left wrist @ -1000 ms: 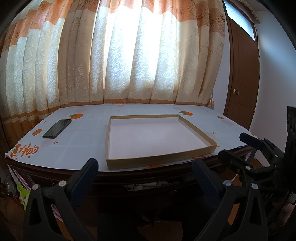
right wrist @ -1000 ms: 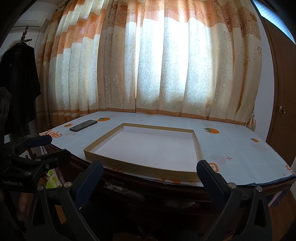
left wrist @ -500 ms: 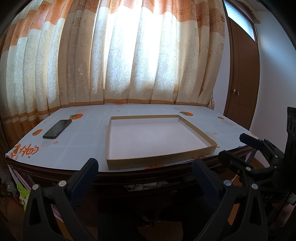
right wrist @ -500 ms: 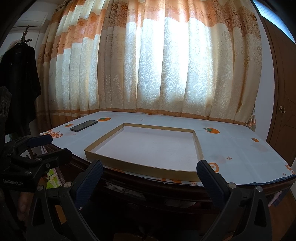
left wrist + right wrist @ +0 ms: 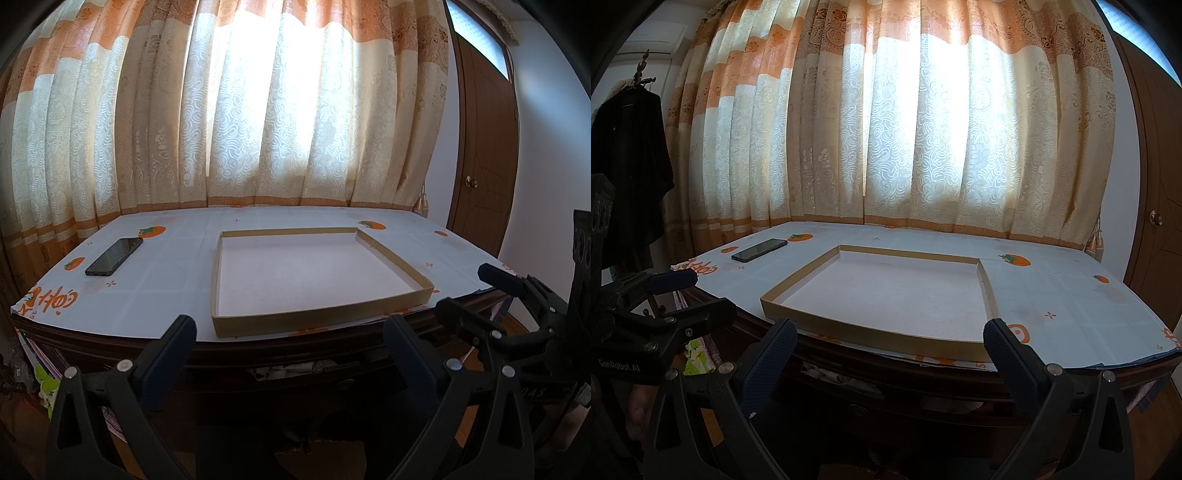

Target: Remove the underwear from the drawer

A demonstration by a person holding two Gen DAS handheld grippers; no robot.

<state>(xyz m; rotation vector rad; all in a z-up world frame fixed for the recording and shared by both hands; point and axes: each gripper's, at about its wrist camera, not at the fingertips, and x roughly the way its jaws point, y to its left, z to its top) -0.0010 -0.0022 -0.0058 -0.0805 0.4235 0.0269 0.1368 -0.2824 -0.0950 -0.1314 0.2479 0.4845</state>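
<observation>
Left wrist view: the left gripper [image 5: 291,343] hangs in front of the table [image 5: 236,350], its two fingers spread wide with nothing between them. On the table lies a shallow cardboard tray [image 5: 317,321], taken here as the landmark; its white floor is bare. Left of the tray, well apart from it, a dark phone [image 5: 113,256] lies flat on the white cloth with orange fruit prints [image 5: 159,280]. Right of the tray, off the table edge, the right gripper [image 5: 476,295] shows from the side, its fingers parted and holding nothing. Below the tray, under the table's dark front edge, a drawer [image 5: 343,384] stands slightly ajar, with pale crumpled fabric [image 5: 291,369] showing in the gap; whether this is the underwear cannot be told. Behind the tray hang cream and orange curtains [image 5: 280,110], backlit. A brown door [image 5: 484,147] stands to the far right of the tray.

Right wrist view: the right gripper [image 5: 890,341], fingers set wide and empty, faces the same tray [image 5: 871,334]. Pale fabric [image 5: 827,374] again shows in the drawer gap below the tray's near left corner. Left of the tray, the left gripper [image 5: 698,295] appears side-on, empty. A dark garment [image 5: 628,177] hangs far left of the tray.
</observation>
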